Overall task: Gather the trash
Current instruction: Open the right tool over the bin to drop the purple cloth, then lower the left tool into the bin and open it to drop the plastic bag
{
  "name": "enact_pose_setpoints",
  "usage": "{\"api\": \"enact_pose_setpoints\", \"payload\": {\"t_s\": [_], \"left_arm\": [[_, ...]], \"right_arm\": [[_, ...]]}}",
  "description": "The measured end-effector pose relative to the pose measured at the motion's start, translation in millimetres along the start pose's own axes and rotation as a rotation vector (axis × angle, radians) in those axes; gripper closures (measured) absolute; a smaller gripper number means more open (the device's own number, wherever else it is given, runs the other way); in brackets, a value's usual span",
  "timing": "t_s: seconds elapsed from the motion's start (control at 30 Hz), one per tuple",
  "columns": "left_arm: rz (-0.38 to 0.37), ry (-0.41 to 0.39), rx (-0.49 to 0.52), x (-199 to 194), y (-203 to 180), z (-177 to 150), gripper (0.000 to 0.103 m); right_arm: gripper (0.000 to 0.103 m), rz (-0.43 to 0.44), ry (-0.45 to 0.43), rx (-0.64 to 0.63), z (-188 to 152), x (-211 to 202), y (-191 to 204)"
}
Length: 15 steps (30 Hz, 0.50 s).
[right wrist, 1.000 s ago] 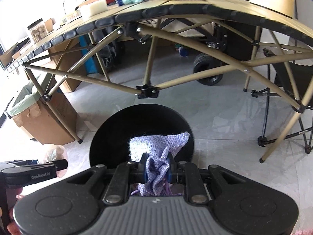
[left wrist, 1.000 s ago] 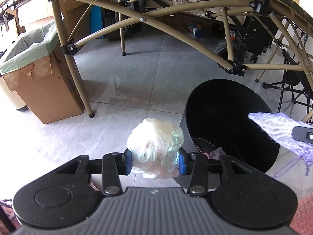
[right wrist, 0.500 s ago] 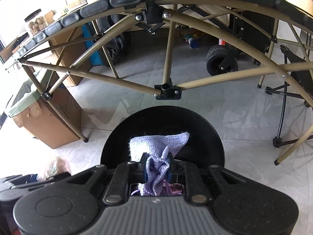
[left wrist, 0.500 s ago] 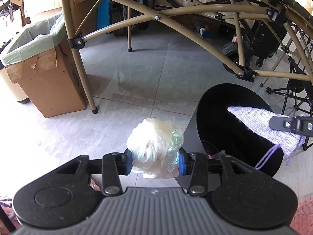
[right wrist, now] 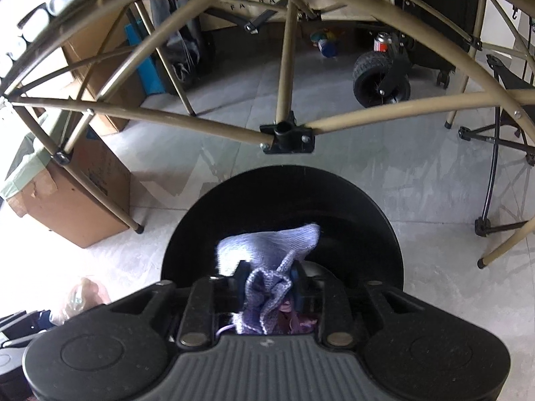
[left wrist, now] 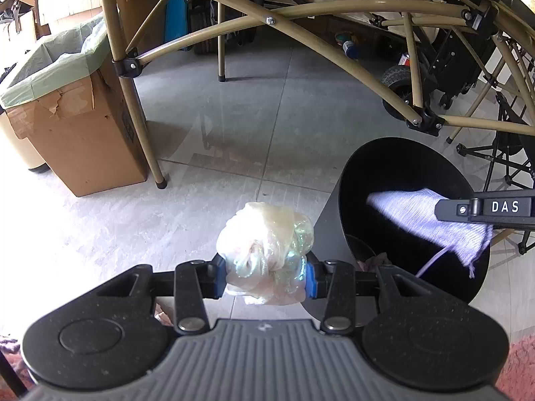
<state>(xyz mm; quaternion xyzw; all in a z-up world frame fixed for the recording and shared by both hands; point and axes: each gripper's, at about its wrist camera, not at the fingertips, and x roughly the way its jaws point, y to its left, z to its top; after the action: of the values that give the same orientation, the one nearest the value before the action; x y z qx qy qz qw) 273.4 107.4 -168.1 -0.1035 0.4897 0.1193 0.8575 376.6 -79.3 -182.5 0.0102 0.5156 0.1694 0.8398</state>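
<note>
The left gripper (left wrist: 265, 275) is clamped on a crumpled wad of clear, iridescent plastic wrap (left wrist: 265, 250); its blue pads press into both sides of the wad, which bulges up and forward out of the narrow gap. The wad hangs over the grey tiled floor (left wrist: 234, 127), just left of the black trash bin (left wrist: 334, 234) and outside its rim.

The right gripper (right wrist: 267, 287) is directly above the mouth of the bin (right wrist: 284, 193). A lilac knitted cloth (right wrist: 267, 247) sits bunched between its blue pads, one corner sticking up and forward over the dark interior, a loose thread trailing below. The jaws are opening at this moment, with the cloth between them; a sliver of gap shows on the right pad's side, though the cloth's folds still lie against both pads, so whether any real grip is left cannot be told. In the left wrist view the same cloth (left wrist: 431, 220) spreads across the bin's opening under one black finger of the right gripper marked "DAS" (left wrist: 485, 207).

Some pinkish crumpled trash (left wrist: 372, 262) lies at the bottom of the bin. To the far left stands a cardboard box (left wrist: 77, 140) lined with a green bag, beside the tan legs of a folding table frame (left wrist: 133, 100).
</note>
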Motion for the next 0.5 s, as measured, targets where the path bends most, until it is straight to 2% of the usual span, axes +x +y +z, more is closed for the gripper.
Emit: {"api": "enact_pose_setpoints", "payload": {"t_s": [0.1, 0.17, 0.2, 0.27, 0.33, 0.5], "left_arm": [[-0.001, 0.003, -0.001, 0.4, 0.3, 0.4, 0.060], [-0.001, 0.004, 0.001, 0.3, 0.2, 0.3, 0.060], [-0.002, 0.004, 0.001, 0.2, 0.4, 0.3, 0.060], [-0.001, 0.003, 0.001, 0.2, 0.5, 0.0, 0.060], [-0.001, 0.004, 0.001, 0.3, 0.5, 0.0, 0.060], [-0.002, 0.003, 0.007, -0.6, 0.4, -0.6, 0.060]], "right_arm": [[0.059, 0.001, 0.014, 0.004, -0.8, 1.6, 0.3], [0.031, -0.014, 0.013, 0.000, -0.9, 1.7, 0.6], [0.027, -0.020, 0.011, -0.002, -1.1, 1.7, 0.7], [0.006, -0.033, 0.014, -0.002, -0.6, 2.5, 0.4], [0.000, -0.042, 0.013, -0.005, -1.2, 2.8, -0.8], [0.000, -0.043, 0.018, -0.009, -2.3, 2.0, -4.0]]}}
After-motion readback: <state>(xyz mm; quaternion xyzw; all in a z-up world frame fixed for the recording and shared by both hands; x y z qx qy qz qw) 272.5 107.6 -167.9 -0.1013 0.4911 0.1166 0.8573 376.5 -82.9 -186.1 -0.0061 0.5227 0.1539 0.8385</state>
